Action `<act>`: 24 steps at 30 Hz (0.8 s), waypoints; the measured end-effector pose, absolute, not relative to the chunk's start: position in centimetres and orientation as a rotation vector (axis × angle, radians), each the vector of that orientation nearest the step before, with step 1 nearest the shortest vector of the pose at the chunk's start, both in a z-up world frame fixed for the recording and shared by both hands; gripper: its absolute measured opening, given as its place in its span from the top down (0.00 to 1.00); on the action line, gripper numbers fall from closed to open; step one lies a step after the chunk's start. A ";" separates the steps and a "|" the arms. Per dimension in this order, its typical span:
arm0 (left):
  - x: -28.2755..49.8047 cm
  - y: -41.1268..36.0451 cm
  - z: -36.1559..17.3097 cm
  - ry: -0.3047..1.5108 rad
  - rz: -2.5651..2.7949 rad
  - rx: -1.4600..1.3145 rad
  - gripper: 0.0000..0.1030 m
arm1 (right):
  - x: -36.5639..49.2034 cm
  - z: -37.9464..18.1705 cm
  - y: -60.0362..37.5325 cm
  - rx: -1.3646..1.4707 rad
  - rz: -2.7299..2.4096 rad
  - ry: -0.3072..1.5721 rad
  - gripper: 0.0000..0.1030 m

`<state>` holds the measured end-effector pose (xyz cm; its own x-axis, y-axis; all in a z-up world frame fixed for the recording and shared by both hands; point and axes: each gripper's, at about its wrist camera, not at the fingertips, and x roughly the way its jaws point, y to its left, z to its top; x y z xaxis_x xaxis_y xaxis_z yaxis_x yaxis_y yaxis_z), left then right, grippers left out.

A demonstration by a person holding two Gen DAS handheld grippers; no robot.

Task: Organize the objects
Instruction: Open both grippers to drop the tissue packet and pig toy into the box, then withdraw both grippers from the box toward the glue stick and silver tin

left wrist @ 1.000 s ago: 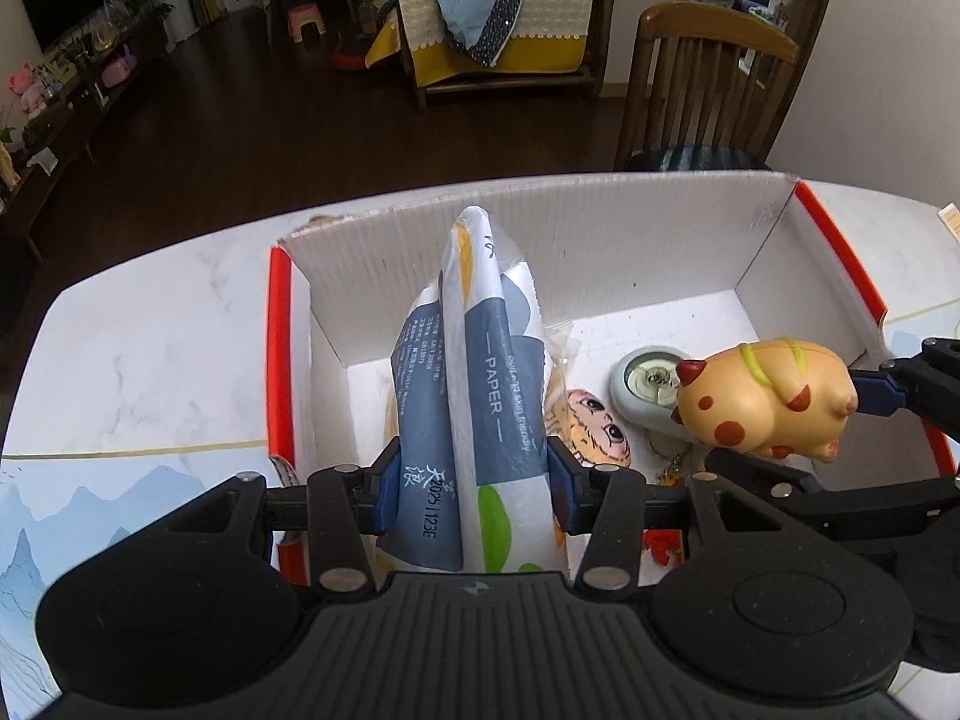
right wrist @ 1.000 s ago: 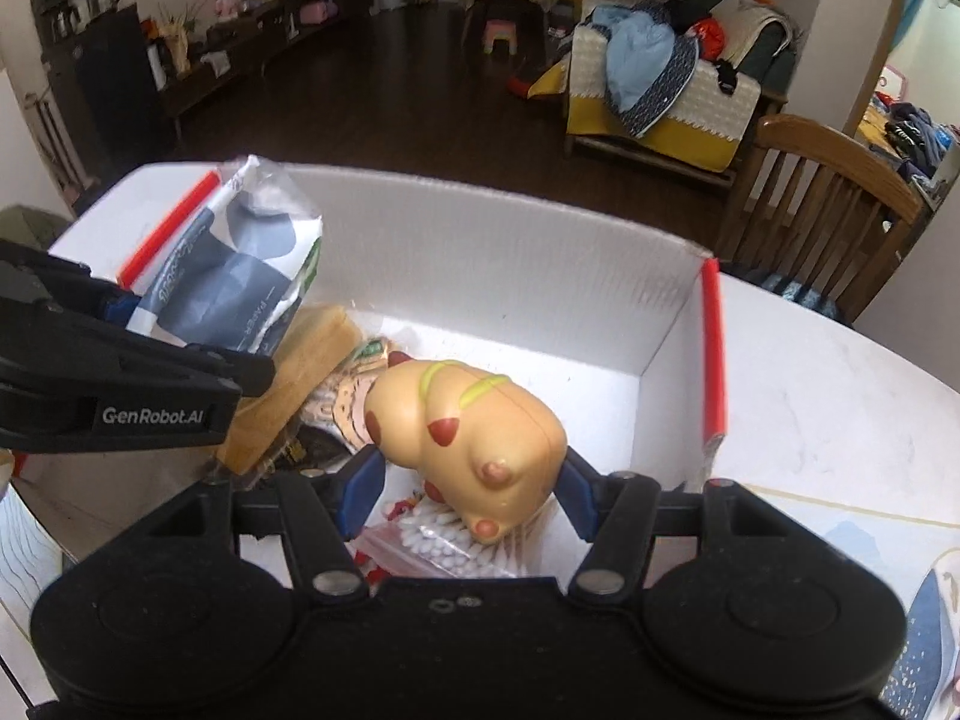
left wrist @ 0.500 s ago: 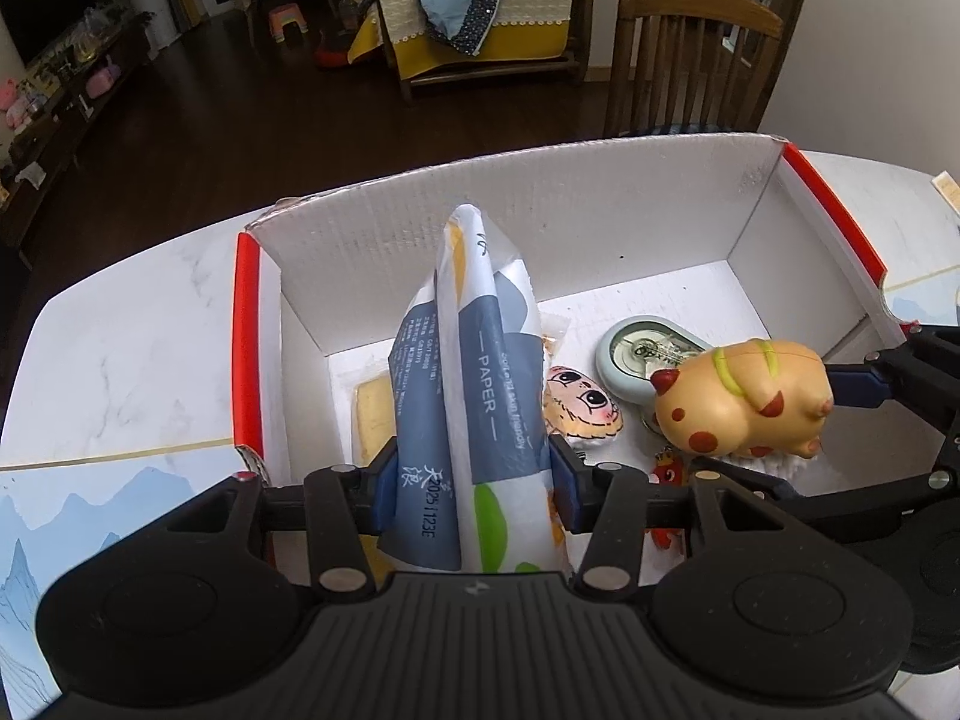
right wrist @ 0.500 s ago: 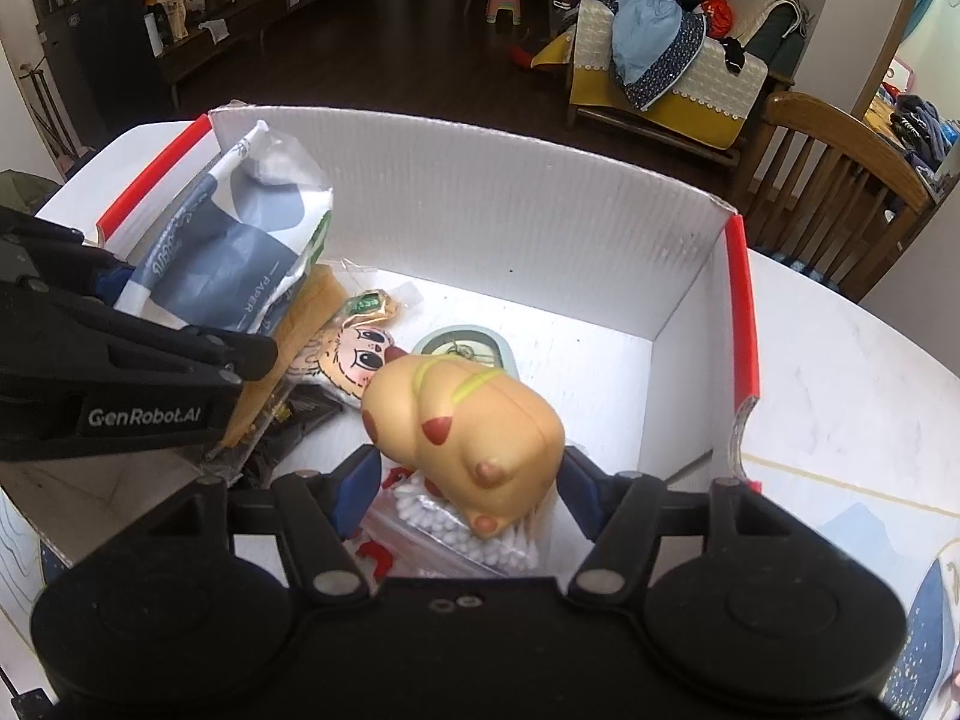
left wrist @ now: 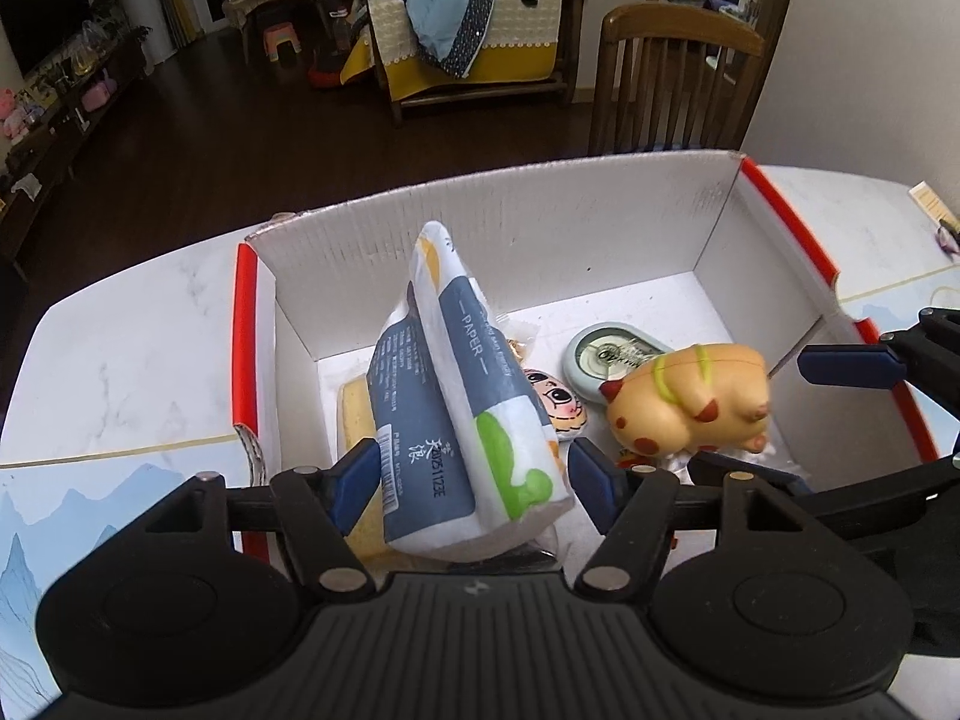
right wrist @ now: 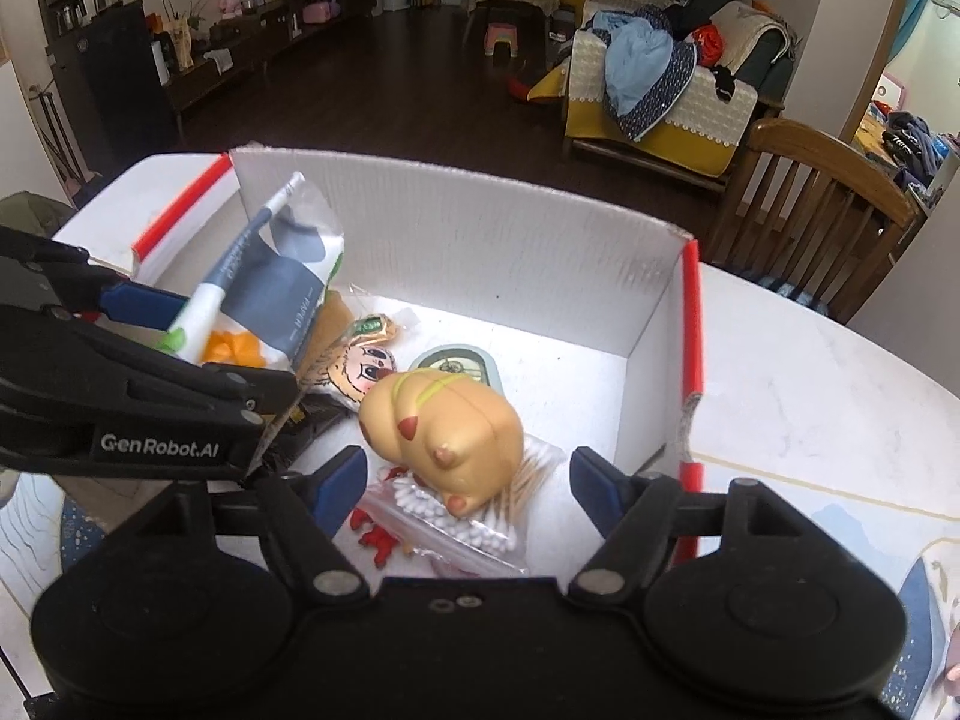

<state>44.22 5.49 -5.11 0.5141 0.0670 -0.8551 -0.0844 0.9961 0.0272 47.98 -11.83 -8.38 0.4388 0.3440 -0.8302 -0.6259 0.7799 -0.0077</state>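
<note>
A white cardboard box (left wrist: pixel 540 252) with red edges stands on the marble table. My left gripper (left wrist: pixel 474 480) is open over the box's left side; a blue-and-white tissue pack (left wrist: pixel 456 420) leans loose between its fingers. It also shows in the right wrist view (right wrist: pixel 270 288). My right gripper (right wrist: pixel 468 480) is open over the box's right side. An orange pig toy (right wrist: pixel 444 426) lies free between its fingers on a bag of cotton swabs (right wrist: pixel 456 522). The pig also shows in the left wrist view (left wrist: pixel 690 402).
In the box lie a cartoon face charm (left wrist: pixel 558 408), a round grey-green case (left wrist: pixel 606 354) and a yellow sponge (left wrist: pixel 354 408). A wooden chair (left wrist: pixel 678 84) stands behind the table. A patterned mat (left wrist: pixel 90 498) covers the near table edge.
Both grippers have opened and let go. The pig toy has dropped onto the swab bag. The tissue pack has tilted loose between the left fingers.
</note>
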 end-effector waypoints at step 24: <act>37.7 4.8 0.6 0.882 0.061 -0.072 0.30 | 43.4 -2.6 -16.9 -0.226 0.691 0.812 0.24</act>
